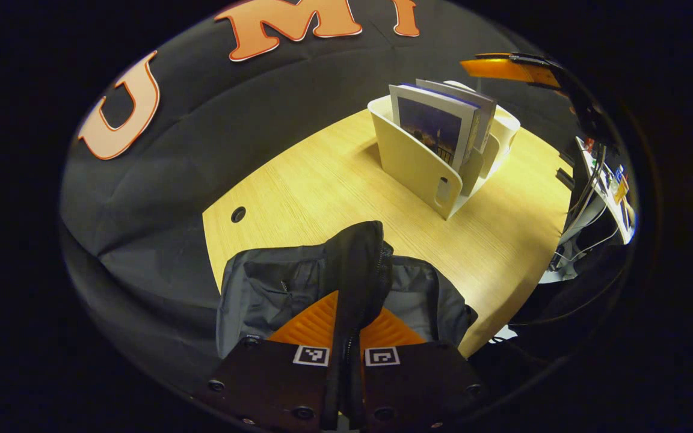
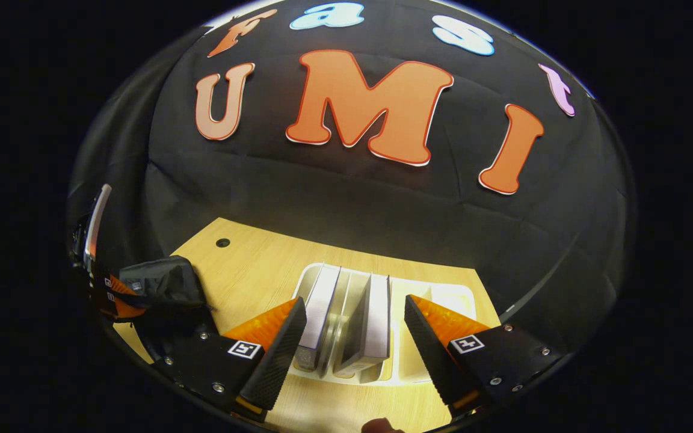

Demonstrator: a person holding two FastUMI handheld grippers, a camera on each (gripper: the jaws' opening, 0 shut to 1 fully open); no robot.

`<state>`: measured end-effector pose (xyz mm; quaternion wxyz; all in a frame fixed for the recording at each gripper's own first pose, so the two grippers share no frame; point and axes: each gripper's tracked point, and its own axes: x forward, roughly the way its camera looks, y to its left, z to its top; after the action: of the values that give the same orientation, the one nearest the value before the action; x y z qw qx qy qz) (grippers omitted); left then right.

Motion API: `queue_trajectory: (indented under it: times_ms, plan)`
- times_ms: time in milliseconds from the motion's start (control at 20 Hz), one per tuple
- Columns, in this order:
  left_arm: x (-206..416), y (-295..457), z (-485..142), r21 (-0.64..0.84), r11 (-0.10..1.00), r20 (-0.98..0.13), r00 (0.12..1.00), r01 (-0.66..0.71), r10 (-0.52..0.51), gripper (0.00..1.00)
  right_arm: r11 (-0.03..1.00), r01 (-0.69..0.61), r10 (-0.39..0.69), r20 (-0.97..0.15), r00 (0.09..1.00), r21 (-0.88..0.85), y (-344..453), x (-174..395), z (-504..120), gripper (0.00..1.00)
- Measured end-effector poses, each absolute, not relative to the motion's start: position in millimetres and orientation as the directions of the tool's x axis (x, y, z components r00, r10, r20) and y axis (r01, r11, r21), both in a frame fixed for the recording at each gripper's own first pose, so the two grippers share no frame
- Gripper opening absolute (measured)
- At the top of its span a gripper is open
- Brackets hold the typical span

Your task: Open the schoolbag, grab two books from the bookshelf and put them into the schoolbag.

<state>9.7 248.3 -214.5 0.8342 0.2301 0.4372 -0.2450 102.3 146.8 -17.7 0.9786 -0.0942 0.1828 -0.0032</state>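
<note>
The dark schoolbag (image 1: pixel 274 288) lies open at the table's near edge, its grey lining showing. My left gripper (image 1: pixel 349 328) is shut on the bag's black flap (image 1: pixel 358 258) and holds it upright. Farther off stands the white bookshelf (image 1: pixel 418 168) with two books (image 1: pixel 437 126) upright in it. In the right gripper view, my right gripper (image 2: pixel 354 307) hovers open just above the bookshelf (image 2: pixel 406 367), with its fingers either side of the two books (image 2: pixel 370 325). The schoolbag (image 2: pixel 160 279) and the left gripper sit at the far left of that view.
The wooden table (image 1: pixel 334 186) has a round cable hole (image 1: pixel 238 214) near its back left corner. The booth's black cloth wall (image 2: pixel 346 198) rises right behind the table. Past the table's right edge are cables and cluttered equipment (image 1: pixel 605 180).
</note>
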Motion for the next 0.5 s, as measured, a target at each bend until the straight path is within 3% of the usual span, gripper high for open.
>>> queue_trajectory:
  times_ms: [500]
  plan:
    - [25,266,-178,0.12,0.689,-0.877,0.402,0.715,-0.264,0.07,0.98,-0.065,-0.061,-0.599,0.799,-0.187,163,125,-43,0.99]
